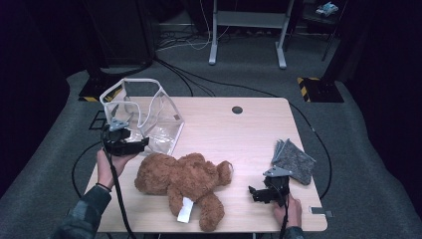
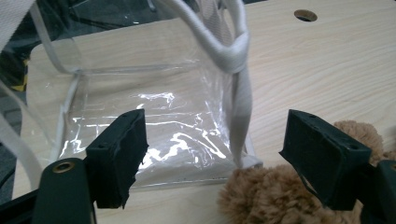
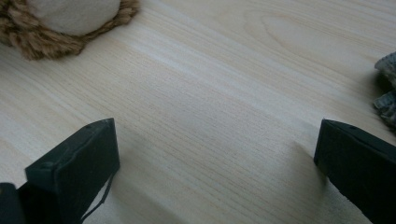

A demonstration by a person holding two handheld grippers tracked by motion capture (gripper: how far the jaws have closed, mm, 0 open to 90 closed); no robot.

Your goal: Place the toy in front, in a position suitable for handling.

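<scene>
A clear plastic bag [image 1: 158, 119] with white straps stands at the table's far left. Below it a brown teddy bear [image 1: 181, 181] lies on its side, a white tag on its leg. My left gripper [image 1: 140, 145] sits beside the bag's near edge, open, nothing between its jaws. In the left gripper view the bag [image 2: 154, 112] lies ahead between the jaws, its white strap [image 2: 236, 60] hanging over it, with bear fur [image 2: 261, 193] low at the right. My right gripper [image 1: 255, 194] rests open near the front right, over bare wood [image 3: 210, 116], with a bear paw [image 3: 70, 23] at top left.
A folded grey cloth [image 1: 294, 160] lies at the table's right edge, its corner [image 3: 386, 95] at the right of the right gripper view. A round cable hole [image 1: 237, 109] is near the table's far edge. Cables and a white stand's legs [image 1: 247, 30] sit on the floor beyond.
</scene>
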